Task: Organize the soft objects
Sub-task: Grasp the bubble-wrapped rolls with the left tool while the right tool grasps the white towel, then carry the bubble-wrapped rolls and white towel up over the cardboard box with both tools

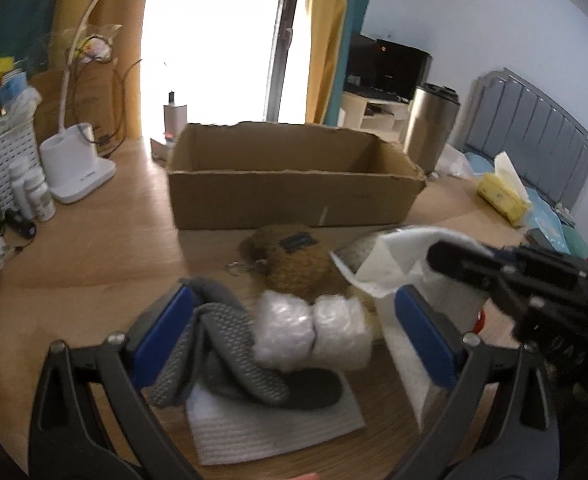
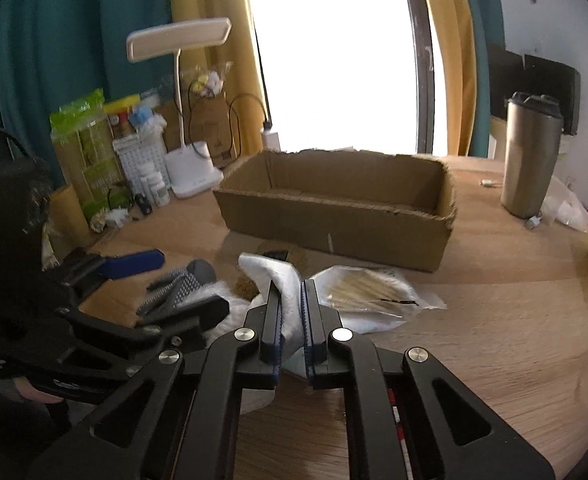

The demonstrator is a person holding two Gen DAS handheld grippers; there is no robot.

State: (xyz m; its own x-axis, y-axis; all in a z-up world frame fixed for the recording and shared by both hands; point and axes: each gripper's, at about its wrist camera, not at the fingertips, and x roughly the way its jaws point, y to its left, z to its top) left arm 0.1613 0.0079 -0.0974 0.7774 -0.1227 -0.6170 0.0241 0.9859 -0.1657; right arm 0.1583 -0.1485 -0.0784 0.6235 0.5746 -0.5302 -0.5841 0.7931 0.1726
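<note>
Soft white foam sheet is pinched between the nearly closed pads of our right gripper, its free end curling up and away from the fingertips toward the open brown cardboard box — which lies straight ahead along the gripper's line, near but not touching. Our left gripper stands wide open and empty over the remaining pile: a grey knitted glove by its left pad, two white bubble-wrap rolls between the pads, a brown fuzzy pouch just beyond. We judge the right hand nearer the drop — the sheet must go forward over the near wall.
</note>
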